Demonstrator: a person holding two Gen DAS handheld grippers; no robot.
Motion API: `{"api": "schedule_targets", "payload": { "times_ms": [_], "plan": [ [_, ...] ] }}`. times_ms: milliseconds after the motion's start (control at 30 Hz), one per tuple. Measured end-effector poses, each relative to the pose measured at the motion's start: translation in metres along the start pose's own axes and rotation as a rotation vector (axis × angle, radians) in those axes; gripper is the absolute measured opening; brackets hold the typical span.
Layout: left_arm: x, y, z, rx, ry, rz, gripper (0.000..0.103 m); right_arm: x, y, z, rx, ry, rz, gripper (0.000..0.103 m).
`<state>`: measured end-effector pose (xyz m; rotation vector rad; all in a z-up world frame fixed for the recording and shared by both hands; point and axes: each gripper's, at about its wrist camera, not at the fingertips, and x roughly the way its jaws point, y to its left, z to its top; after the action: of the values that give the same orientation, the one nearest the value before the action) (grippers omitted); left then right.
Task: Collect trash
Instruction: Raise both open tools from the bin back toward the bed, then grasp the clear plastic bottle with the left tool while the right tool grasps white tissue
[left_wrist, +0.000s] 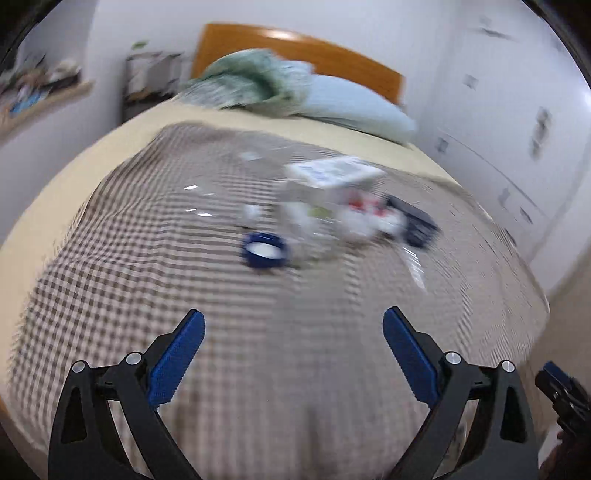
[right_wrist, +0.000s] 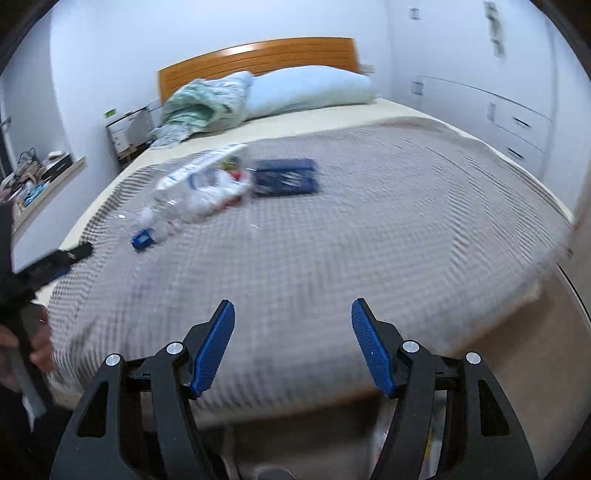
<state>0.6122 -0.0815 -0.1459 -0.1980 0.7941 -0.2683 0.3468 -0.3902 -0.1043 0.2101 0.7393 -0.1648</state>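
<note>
A blurred heap of trash lies on the checked bedspread (left_wrist: 184, 295). In it are a round blue lid (left_wrist: 264, 251), a white carton (left_wrist: 332, 173), crumpled white wrappers (left_wrist: 362, 218) and a dark blue packet (left_wrist: 417, 221). My left gripper (left_wrist: 293, 314) hovers open and empty, well short of the heap. The right wrist view shows the same heap to the far left: a clear plastic bottle (right_wrist: 173, 210), the blue lid (right_wrist: 142, 238) and the dark blue packet (right_wrist: 286, 177). My right gripper (right_wrist: 292, 304) is open and empty over the foot of the bed.
A pale blue pillow (right_wrist: 310, 88) and a green blanket (right_wrist: 199, 107) lie against the wooden headboard (right_wrist: 258, 55). White drawers (right_wrist: 517, 125) line the right wall. A nightstand (right_wrist: 129, 129) and a cluttered shelf (right_wrist: 40, 173) stand left. A hand (right_wrist: 40, 347) holds the left gripper.
</note>
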Motion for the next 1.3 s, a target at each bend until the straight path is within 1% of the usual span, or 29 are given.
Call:
{"api": "schedule_targets", "payload": {
  "times_ms": [67,100,133,167,200,233,300,367,400,433,500,533,567,600,633,700,767,833,867,900,933,967,1033,1100,1133,1167,1200,1233,1300],
  "plan": [
    [0.021,0.035,0.017,-0.099,0.026,-0.025,0.093,0.021,0.024,0.031,-0.008,-0.025,-0.004,0.063],
    [0.035,0.054,0.025,-0.173,0.031,-0.051,0.093,0.031,0.031,0.044,-0.005,-0.032,0.004,0.063],
    [0.043,0.064,0.031,-0.201,0.034,-0.079,0.093,0.051,0.041,0.062,0.004,-0.036,0.019,0.063],
    [0.051,0.073,0.036,-0.217,0.04,-0.087,0.093,0.066,0.046,0.074,0.015,-0.039,0.032,0.063],
    [0.056,0.081,0.043,-0.217,0.035,-0.051,0.093,0.076,0.048,0.082,0.021,-0.038,0.04,0.063],
    [0.058,0.087,0.051,-0.199,0.008,-0.044,0.093,0.097,0.053,0.094,0.036,-0.044,0.06,0.063],
    [0.063,0.095,0.068,-0.159,-0.02,-0.031,0.093,0.121,0.062,0.106,0.038,-0.048,0.098,0.063],
    [0.069,0.107,0.081,-0.175,-0.052,-0.016,0.093,0.148,0.067,0.113,0.036,-0.036,0.102,0.063],
    [0.074,0.118,0.087,-0.205,-0.071,-0.017,0.092,0.158,0.069,0.115,0.038,-0.023,0.111,0.063],
    [0.081,0.127,0.093,-0.227,-0.068,-0.024,0.09,0.168,0.071,0.117,0.03,-0.01,0.135,0.063],
    [0.094,0.141,0.101,-0.281,-0.042,-0.068,0.08,0.181,0.074,0.121,0.023,-0.014,0.137,0.063],
    [0.096,0.144,0.103,-0.311,-0.039,-0.078,0.075,0.188,0.073,0.124,0.033,-0.003,0.144,0.063],
    [0.1,0.148,0.105,-0.33,-0.031,-0.094,0.067,0.194,0.069,0.127,0.058,0.005,0.156,0.056],
    [0.105,0.147,0.106,-0.342,-0.018,-0.118,0.064,0.202,0.065,0.132,0.096,0.022,0.187,0.05],
    [0.107,0.147,0.107,-0.348,-0.01,-0.14,0.064,0.205,0.061,0.135,0.121,0.03,0.219,0.048],
    [0.114,0.144,0.109,-0.369,-0.004,-0.172,0.064,0.209,0.058,0.141,0.155,0.036,0.267,0.036],
    [0.125,0.136,0.111,-0.394,0.015,-0.198,0.064,0.221,0.06,0.146,0.195,0.074,0.325,0.035],
    [0.135,0.123,0.11,-0.38,0.044,-0.225,0.062,0.236,0.066,0.146,0.219,0.126,0.339,0.035],
    [0.138,0.116,0.111,-0.356,0.049,-0.22,0.049,0.24,0.067,0.146,0.225,0.14,0.338,0.035],
    [0.139,0.11,0.111,-0.331,0.055,-0.216,0.031,0.244,0.068,0.145,0.236,0.149,0.33,0.035],
    [0.14,0.104,0.112,-0.294,0.067,-0.207,0.022,0.249,0.067,0.145,0.256,0.155,0.325,0.038],
    [0.141,0.1,0.113,-0.271,0.076,-0.203,0.016,0.254,0.065,0.145,0.282,0.163,0.324,0.047],
    [0.137,0.098,0.115,-0.291,0.076,-0.209,0.012,0.264,0.058,0.144,0.34,0.17,0.336,0.048],
    [0.128,0.1,0.117,-0.319,0.062,-0.238,0.004,0.272,0.055,0.144,0.372,0.187,0.356,0.047],
    [0.119,0.102,0.118,-0.322,0.041,-0.244,0.002,0.275,0.055,0.142,0.389,0.193,0.366,0.042],
    [0.112,0.101,0.121,-0.318,0.017,-0.243,0.001,0.275,0.054,0.143,0.395,0.18,0.368,0.015],
    [0.109,0.101,0.123,-0.315,0.002,-0.237,0.001,0.271,0.057,0.145,0.376,0.17,0.365,0.011],
    [0.103,0.102,0.124,-0.314,-0.015,-0.235,0.001,0.266,0.059,0.147,0.362,0.156,0.359,0.011],
    [0.094,0.106,0.125,-0.327,-0.025,-0.257,0.001,0.244,0.066,0.157,0.303,0.089,0.369,0.011]
  ]
}}
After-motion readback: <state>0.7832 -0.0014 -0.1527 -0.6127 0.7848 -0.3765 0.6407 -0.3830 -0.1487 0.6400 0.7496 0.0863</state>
